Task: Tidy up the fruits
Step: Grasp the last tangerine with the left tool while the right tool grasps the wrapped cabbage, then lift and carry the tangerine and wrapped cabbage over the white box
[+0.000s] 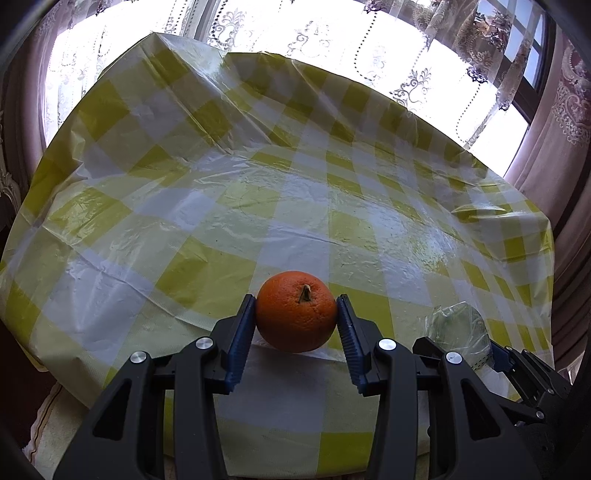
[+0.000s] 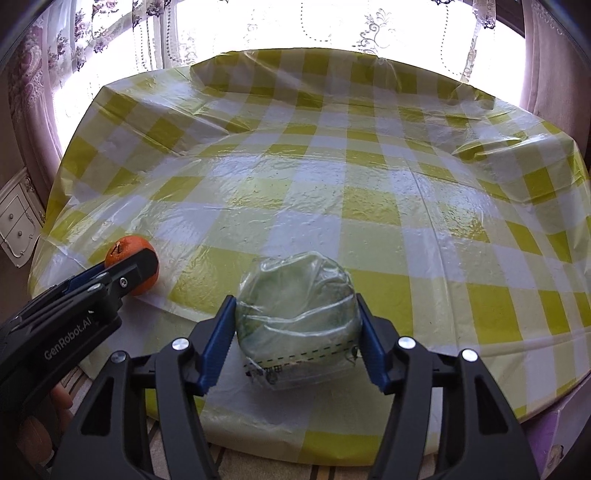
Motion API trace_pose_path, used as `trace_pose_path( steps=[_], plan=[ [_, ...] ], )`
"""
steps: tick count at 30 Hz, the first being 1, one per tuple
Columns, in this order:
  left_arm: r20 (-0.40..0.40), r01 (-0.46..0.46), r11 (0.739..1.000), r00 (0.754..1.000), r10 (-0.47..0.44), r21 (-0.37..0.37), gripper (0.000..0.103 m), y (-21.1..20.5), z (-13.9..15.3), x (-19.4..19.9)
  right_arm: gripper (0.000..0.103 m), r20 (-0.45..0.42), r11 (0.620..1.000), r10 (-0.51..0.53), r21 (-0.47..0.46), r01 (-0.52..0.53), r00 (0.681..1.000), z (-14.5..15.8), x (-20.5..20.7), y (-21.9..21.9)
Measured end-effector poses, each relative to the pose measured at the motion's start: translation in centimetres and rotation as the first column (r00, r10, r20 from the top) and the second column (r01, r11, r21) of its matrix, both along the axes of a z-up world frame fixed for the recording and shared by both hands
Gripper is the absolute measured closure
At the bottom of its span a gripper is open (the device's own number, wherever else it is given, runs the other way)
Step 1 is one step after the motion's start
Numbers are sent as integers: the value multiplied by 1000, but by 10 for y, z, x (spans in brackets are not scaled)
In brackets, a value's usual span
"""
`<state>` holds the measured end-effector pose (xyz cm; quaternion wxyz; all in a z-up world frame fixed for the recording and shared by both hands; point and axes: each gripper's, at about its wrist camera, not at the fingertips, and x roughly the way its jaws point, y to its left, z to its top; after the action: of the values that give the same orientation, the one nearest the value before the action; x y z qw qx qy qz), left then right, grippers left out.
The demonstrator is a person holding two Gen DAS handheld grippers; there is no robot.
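An orange with a dry stem sits between the blue pads of my left gripper, which is shut on it at the near edge of the table. A green fruit wrapped in clear plastic sits between the pads of my right gripper, which is shut on it. In the left wrist view the wrapped fruit and the right gripper show at the right. In the right wrist view the orange and the left gripper show at the left. I cannot tell whether either fruit is lifted off the cloth.
The round table is covered with a glossy yellow-and-white checked cloth, wrinkled at the back. Lace curtains and a bright window stand behind it. A white cabinet is at the far left.
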<state>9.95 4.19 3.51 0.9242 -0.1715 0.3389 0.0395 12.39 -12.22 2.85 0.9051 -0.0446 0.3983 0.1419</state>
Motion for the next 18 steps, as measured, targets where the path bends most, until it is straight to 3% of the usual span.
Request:
trace_pose_path(
  steps=[18],
  plan=[
    [12, 31, 998, 999, -32, 48, 60, -13, 8, -5, 41, -19, 997, -48, 53, 49, 999, 7, -39, -52]
  ],
)
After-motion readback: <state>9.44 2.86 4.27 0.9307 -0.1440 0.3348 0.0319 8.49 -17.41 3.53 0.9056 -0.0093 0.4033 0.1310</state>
